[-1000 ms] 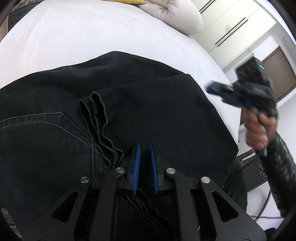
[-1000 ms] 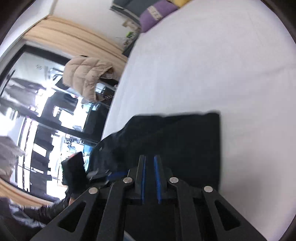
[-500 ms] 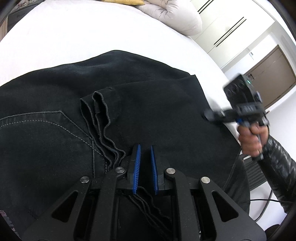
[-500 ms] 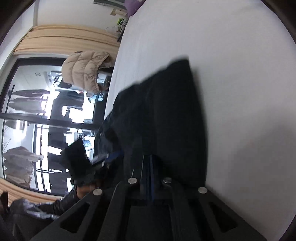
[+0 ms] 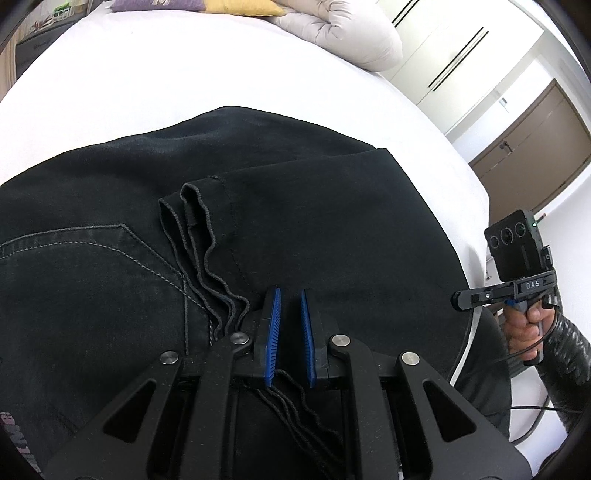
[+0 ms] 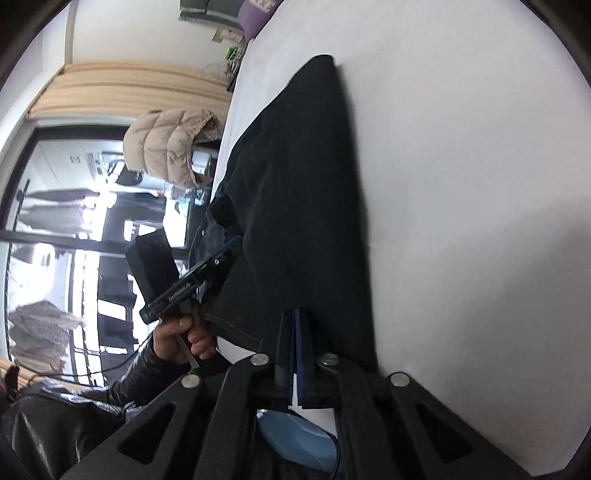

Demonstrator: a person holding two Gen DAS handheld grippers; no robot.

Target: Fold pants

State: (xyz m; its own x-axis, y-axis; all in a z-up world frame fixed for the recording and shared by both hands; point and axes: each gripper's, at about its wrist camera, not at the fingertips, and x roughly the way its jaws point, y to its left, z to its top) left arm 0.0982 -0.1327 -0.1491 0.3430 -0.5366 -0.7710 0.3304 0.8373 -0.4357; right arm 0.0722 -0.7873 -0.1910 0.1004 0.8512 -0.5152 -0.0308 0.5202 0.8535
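A home bedroom is indicated: a bed [image 5: 147, 92] covered in a white sheet fills both views, with a purple pillow [image 5: 159, 4], a yellow pillow [image 5: 243, 6] and a rolled pale duvet [image 5: 347, 40] lying at its far end. White wardrobe doors [image 5: 458, 55] and a brown door [image 5: 532, 136] are seen beyond it. A beige puffer jacket [image 6: 170, 144] is hung beside a large dark-framed window [image 6: 74, 236] under tan curtains [image 6: 129, 88].

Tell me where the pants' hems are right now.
In the left wrist view, the hems lie stacked on the black pants, just left of the left gripper.
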